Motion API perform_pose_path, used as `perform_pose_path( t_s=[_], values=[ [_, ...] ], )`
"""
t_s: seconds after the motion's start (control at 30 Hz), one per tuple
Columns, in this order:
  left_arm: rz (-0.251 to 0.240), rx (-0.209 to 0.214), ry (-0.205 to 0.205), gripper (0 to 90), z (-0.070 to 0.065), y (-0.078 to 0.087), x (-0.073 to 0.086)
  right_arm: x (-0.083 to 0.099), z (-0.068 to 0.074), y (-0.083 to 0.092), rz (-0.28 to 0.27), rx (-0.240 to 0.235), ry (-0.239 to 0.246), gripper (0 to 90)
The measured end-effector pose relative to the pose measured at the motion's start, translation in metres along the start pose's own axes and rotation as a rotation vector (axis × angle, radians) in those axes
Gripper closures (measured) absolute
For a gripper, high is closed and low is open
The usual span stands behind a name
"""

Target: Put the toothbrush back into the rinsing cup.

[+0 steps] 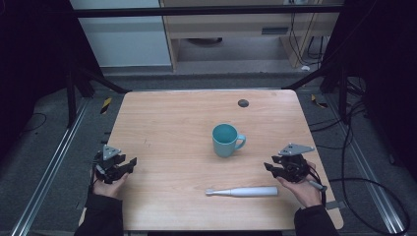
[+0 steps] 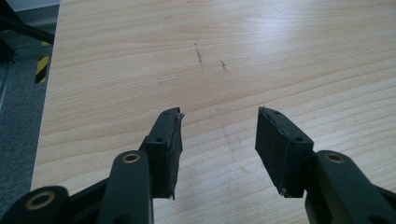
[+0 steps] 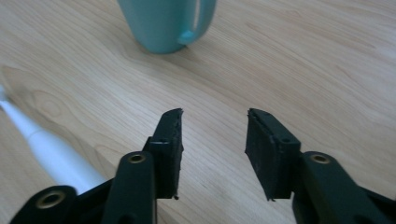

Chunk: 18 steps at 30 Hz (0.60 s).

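Note:
A teal mug (image 1: 225, 139) stands upright near the middle of the wooden table (image 1: 172, 123), handle to the right. A white electric toothbrush handle (image 1: 244, 191) lies flat near the front edge, thin tip to the left. My right gripper (image 1: 270, 167) hovers at the right, just above the toothbrush's thick end, jaws apart with nothing between them. In the right gripper view the mug (image 3: 163, 23) is ahead and the toothbrush (image 3: 51, 149) lies to the left of the right gripper (image 3: 214, 122). My left gripper (image 1: 129, 163) rests at the table's left edge, open and empty, over bare wood (image 2: 219, 119).
A small dark round disc (image 1: 243, 103) sits near the table's far edge. Black frame bars, cables and grey floor surround the table. Black-and-yellow tape marks lie on the floor by the far corners. Bare wood stretches between the two grippers.

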<state>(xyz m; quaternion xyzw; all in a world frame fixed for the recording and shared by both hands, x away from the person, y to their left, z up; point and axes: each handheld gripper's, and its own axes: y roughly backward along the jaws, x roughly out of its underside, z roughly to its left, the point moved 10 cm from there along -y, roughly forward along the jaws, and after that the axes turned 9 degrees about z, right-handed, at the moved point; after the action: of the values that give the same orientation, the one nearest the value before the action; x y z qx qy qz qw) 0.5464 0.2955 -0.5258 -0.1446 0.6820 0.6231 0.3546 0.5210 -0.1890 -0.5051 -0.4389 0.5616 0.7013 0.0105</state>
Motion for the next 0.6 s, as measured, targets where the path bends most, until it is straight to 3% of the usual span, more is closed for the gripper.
perform_pose_path(
  t_s=[0.13, 0.3, 0.6],
  values=[
    [0.008, 0.004, -0.003, 50.0, 0.0, -0.001, 0.0, -0.013, 0.005, 0.001, 0.015, -0.028, 0.062, 52.3],
    [0.015, 0.007, -0.005, 49.5, 0.0, -0.001, 0.001, -0.021, 0.021, 0.005, 0.079, -0.102, 0.163, 52.3],
    [0.019, 0.008, -0.009, 49.1, 0.0, -0.001, 0.001, -0.022, 0.046, 0.005, 0.158, -0.198, 0.299, 49.1]
  ],
)
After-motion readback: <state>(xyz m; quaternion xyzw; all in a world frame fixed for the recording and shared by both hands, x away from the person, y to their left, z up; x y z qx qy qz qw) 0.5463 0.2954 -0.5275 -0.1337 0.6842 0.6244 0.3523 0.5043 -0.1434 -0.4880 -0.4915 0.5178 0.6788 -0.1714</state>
